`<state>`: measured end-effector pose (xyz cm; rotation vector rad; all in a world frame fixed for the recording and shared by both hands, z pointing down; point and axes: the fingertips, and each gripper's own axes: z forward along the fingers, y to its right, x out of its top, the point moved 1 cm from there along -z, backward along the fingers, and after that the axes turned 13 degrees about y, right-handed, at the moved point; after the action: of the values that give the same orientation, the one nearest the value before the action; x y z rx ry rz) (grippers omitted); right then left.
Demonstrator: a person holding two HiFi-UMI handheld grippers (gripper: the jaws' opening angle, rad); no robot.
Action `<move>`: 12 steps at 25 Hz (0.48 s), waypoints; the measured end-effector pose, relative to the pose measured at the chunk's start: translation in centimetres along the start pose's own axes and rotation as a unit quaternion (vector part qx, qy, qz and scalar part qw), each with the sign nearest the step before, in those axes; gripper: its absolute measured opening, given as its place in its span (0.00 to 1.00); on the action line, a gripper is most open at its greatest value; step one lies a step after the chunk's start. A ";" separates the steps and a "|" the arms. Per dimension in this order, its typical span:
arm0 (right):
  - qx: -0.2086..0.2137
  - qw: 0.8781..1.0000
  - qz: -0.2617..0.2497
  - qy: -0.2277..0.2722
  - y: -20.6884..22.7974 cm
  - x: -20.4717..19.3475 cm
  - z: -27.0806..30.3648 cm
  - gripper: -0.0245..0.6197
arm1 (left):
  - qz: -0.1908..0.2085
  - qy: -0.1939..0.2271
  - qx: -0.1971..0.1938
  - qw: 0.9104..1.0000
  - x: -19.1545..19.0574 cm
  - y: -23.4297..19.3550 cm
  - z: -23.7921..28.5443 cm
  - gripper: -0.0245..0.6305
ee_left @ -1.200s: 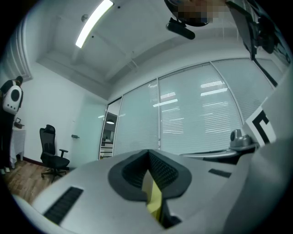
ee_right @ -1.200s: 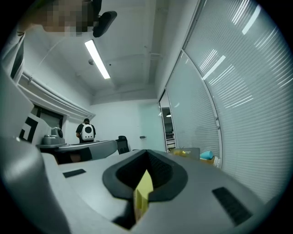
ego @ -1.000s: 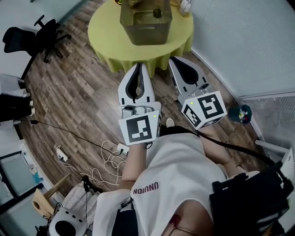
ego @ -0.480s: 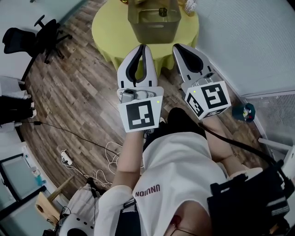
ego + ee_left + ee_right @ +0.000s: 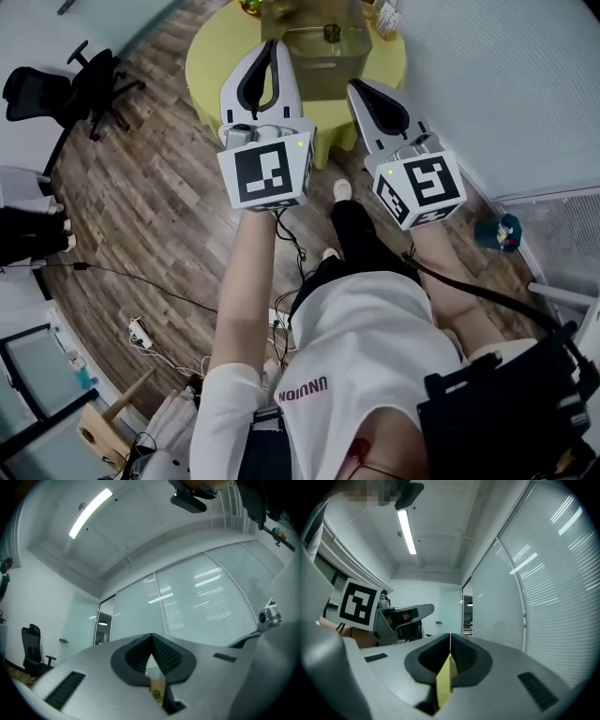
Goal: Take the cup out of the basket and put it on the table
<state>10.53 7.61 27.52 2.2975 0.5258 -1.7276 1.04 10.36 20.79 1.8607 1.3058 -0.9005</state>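
Observation:
A see-through olive basket (image 5: 323, 58) stands on the round yellow table (image 5: 208, 58) at the top of the head view. A small dark cup (image 5: 331, 33) sits inside it. My left gripper (image 5: 271, 43) is raised over the table's near edge, just left of the basket, jaws shut with nothing held. My right gripper (image 5: 353, 84) hovers short of the basket's near right corner, also shut and empty. In the left gripper view the closed jaws (image 5: 152, 635) point up at a glass wall. The right gripper view shows shut jaws (image 5: 450, 635) with a yellow sliver of table (image 5: 446, 681) behind.
A black office chair (image 5: 80, 89) stands left of the table on the wood floor. Cables and a power strip (image 5: 141, 330) lie near the person's feet. A frosted glass wall (image 5: 506, 84) runs along the right, with a small teal object (image 5: 495, 231) at its base.
Both grippers have risen and moved forward toward the table. The left one went from the floor in front of it to over its edge beside the basket. Jaws stayed shut.

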 end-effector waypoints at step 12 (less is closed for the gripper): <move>-0.003 1.000 0.001 -0.002 5.1 -1.7 5.5 0.07 | -0.014 -0.025 0.006 1.000 -5.1 -2.2 5.1 0.06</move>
<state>7.33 0.60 27.34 2.2887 0.5280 -1.7265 -3.10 4.21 22.06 1.8225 1.3006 -0.9652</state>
